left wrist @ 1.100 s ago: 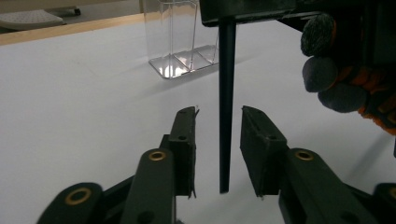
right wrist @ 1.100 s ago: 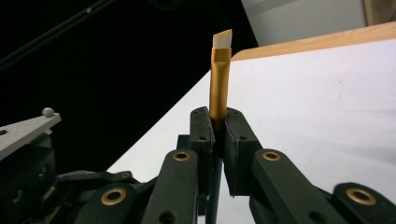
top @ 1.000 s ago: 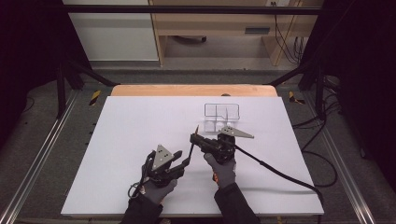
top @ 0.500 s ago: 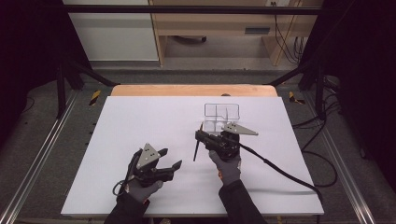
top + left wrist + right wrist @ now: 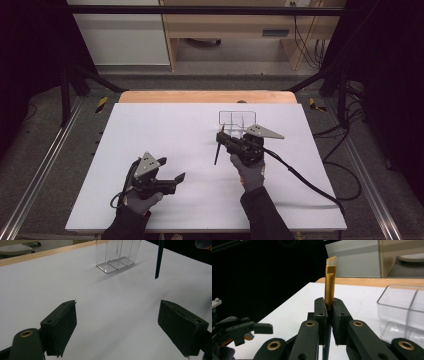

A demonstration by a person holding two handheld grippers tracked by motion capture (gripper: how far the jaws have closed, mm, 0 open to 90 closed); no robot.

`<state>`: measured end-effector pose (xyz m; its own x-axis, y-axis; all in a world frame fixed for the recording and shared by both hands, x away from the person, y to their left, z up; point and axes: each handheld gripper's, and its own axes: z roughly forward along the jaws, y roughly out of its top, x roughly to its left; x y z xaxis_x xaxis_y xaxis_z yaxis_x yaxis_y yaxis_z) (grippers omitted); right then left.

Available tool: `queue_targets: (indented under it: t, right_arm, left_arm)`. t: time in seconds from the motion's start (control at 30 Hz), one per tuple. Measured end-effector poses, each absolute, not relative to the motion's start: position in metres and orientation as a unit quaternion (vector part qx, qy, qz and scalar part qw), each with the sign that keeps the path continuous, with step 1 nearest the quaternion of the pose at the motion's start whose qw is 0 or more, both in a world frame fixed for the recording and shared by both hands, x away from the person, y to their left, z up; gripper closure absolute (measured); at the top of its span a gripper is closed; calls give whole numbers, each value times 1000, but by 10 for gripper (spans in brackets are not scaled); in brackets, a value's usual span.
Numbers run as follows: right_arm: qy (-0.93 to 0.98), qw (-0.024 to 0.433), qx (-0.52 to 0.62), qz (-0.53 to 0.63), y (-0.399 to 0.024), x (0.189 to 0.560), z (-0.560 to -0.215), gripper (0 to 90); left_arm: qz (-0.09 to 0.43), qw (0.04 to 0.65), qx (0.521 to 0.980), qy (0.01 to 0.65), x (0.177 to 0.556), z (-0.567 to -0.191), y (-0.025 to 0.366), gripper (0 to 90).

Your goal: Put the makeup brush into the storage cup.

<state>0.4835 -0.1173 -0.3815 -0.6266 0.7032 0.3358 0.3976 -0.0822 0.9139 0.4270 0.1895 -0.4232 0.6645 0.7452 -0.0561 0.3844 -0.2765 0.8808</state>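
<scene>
From above, a person's two gloved hands are holding grippers over a white table (image 5: pixel 165 130). The right gripper (image 5: pixel 222 140) is sitting just in front of a clear plastic organizer (image 5: pixel 237 121) that is standing at the far middle of the table, and a thin dark stick is hanging from its front end. The right gripper view is showing what that stick is: a brush (image 5: pixel 329 282) with a gold ferrule and pale slanted bristles pointing up, its jaws clamped together on it just below the ferrule, the dark handle running down between them. The left gripper (image 5: pixel 176 178) is resting low near the front left. Its own view is showing its jaws spread wide apart with bare table between them, the organizer's dividers (image 5: pixel 117 255) ahead, and the brush handle's tip (image 5: pixel 158 262) hanging just above the table.
</scene>
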Motion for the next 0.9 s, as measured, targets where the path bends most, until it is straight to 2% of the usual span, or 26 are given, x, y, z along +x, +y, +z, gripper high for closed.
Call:
queue_targets:
  t: [0.4,0.9]
  right_arm:
    - [650,155,425,611,-132,498,-365,838]
    - [655,204,421,593,-127,518,-342,838]
  left_arm:
    - [192,480,770,374,431,-424,201,128]
    - [195,478,769,376,432,-422,207,127]
